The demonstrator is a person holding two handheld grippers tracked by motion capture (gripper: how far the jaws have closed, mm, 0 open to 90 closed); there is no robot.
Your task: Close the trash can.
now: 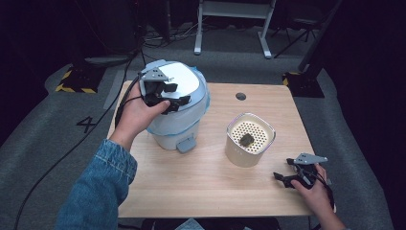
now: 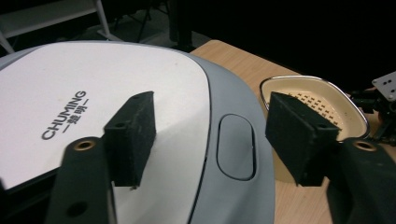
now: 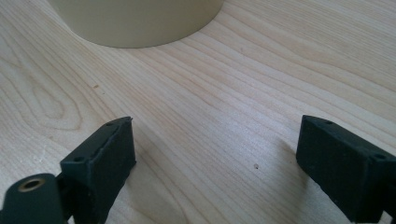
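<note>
While my left hand-held gripper [image 1: 168,97] hovers wide open over the bin [image 1: 184,112] lid near the counter [image 1: 201,189]'s far left edge, my right hand-held gripper [image 1: 288,178], also wide, sits low by the near right corner, bare wood between it and the cream container [image 1: 249,140].

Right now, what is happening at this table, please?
A person holds a two-jaw gripper in each hand at a wooden table. The left gripper, jaws open, is over the lid of a pedal bin, above its oval button. The right gripper rests open near the table's edge, holding nothing. Between them stands a cream container with a perforated insert and a small dark object inside.
</note>
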